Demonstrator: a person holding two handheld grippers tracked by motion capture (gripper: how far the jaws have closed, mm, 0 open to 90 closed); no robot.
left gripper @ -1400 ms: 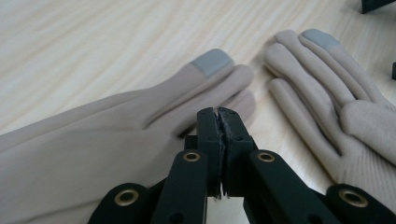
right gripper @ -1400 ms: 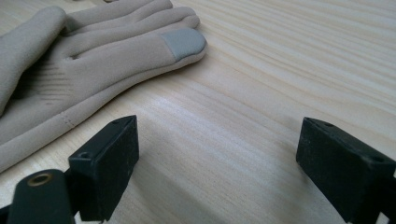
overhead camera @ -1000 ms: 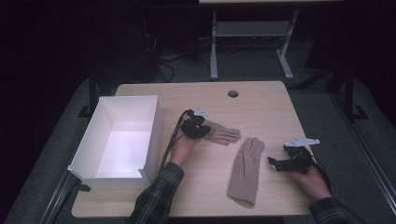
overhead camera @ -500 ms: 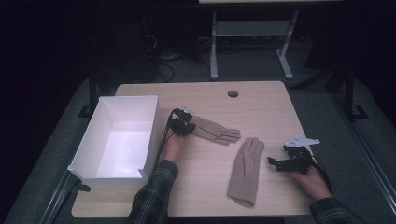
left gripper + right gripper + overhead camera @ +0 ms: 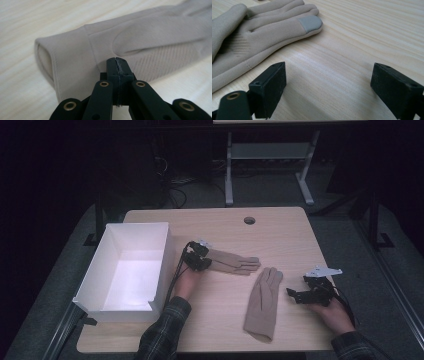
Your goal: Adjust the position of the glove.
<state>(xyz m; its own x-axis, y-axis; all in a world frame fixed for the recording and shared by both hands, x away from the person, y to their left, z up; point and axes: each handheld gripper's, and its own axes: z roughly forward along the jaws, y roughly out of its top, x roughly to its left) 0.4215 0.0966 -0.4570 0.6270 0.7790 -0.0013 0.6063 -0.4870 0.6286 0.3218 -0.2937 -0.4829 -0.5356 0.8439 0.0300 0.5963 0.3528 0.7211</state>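
Left gripper [image 5: 200, 261] had its fingers clamped shut on the cuff edge of the first beige glove [image 5: 232, 263], which lay flat on the table [image 5: 280, 227] near centre, fingertips pointing to 3 o'clock. White box [image 5: 95, 282] sat at 9 o'clock, just beside the left hand. Second glove [image 5: 263, 302] lay at about 5 o'clock from the first, apart from it. Right gripper [image 5: 298, 295] rested at 3 o'clock of that glove with fingers spread wide, nothing between them.

Risks, as judged: the pinch looked thin — only a fold near the cuff hem, so the fabric could slip out on a lift toward the box. A limp glove could also drape and catch on the box wall. The right gripper sat short of its glove and would close on bare table if shut there.

View differences: the left gripper view showed the closed fingers [image 5: 117, 70] biting fabric just inside the cuff [image 5: 67, 62], plus ribbed palm stitching — the high view gave only a dark blob there. The right gripper view showed a grey fingertip patch [image 5: 310, 23] on the second glove [image 5: 257, 40] and the bare gap to the open fingers. The high view alone gave the box and overall layout.
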